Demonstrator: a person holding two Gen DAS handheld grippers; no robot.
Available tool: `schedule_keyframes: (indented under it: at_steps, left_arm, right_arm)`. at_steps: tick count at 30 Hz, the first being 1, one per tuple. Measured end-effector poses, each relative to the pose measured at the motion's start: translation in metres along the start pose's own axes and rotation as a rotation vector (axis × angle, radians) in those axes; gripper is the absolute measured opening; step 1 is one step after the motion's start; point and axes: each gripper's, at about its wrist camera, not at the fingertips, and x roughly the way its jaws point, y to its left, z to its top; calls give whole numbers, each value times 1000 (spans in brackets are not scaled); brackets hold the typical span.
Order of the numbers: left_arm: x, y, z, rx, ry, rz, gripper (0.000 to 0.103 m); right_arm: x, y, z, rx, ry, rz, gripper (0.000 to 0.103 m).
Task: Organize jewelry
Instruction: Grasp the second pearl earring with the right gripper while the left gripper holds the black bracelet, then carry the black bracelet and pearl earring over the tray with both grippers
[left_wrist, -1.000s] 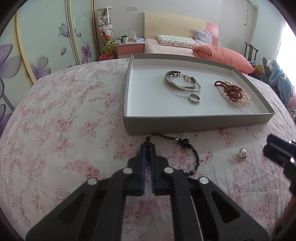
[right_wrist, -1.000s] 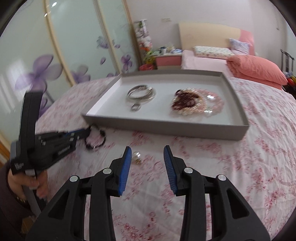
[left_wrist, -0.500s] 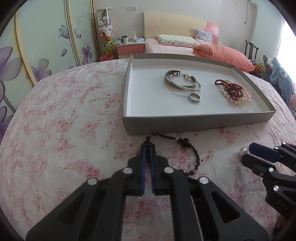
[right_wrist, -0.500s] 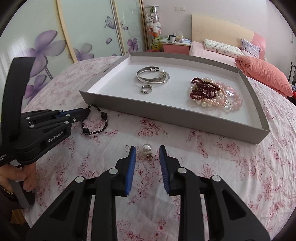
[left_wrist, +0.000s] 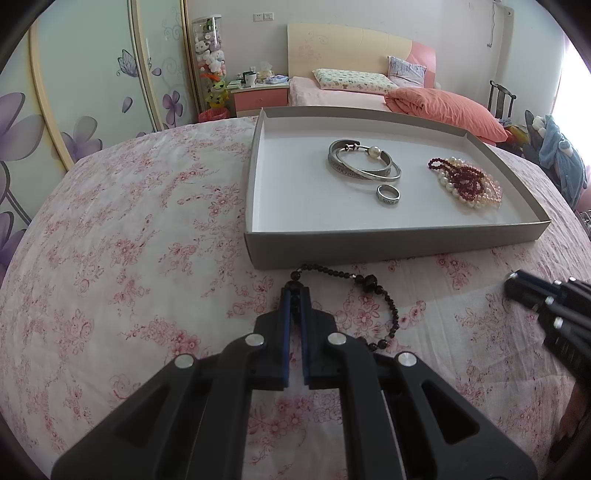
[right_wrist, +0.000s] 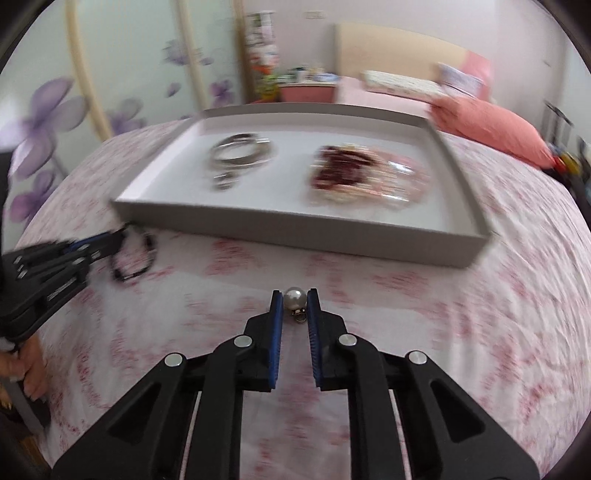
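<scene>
Our right hand-held gripper (right_wrist: 294, 301) has just been closing, and the pearl pendant (right_wrist: 294, 298) sits between its tips, apparently pinched, loop toward us. The grey tray (left_wrist: 369, 245) lies just beyond, its long axis left to right. Our left hand-held gripper (left_wrist: 294, 295) is clamped on the black bead bracelet (left_wrist: 373, 286), on the floral desk cloth (left_wrist: 129, 240) touching the tray's near wall. Inside we count two bangles (left_wrist: 364, 164), one ring (left_wrist: 388, 194), and one heap of bead strands (left_wrist: 467, 182).

Each black claw (left_wrist: 294, 295) has blue finger pads (right_wrist: 276, 332) and silver screws.
</scene>
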Motion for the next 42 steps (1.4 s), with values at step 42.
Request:
schedule_keyframes:
  at_steps: [42]
  left_arm:
    - [0, -1, -1, -3, -2, -7, 6]
  right_arm:
    - [-8, -29, -8, 117, -20, -88, 14]
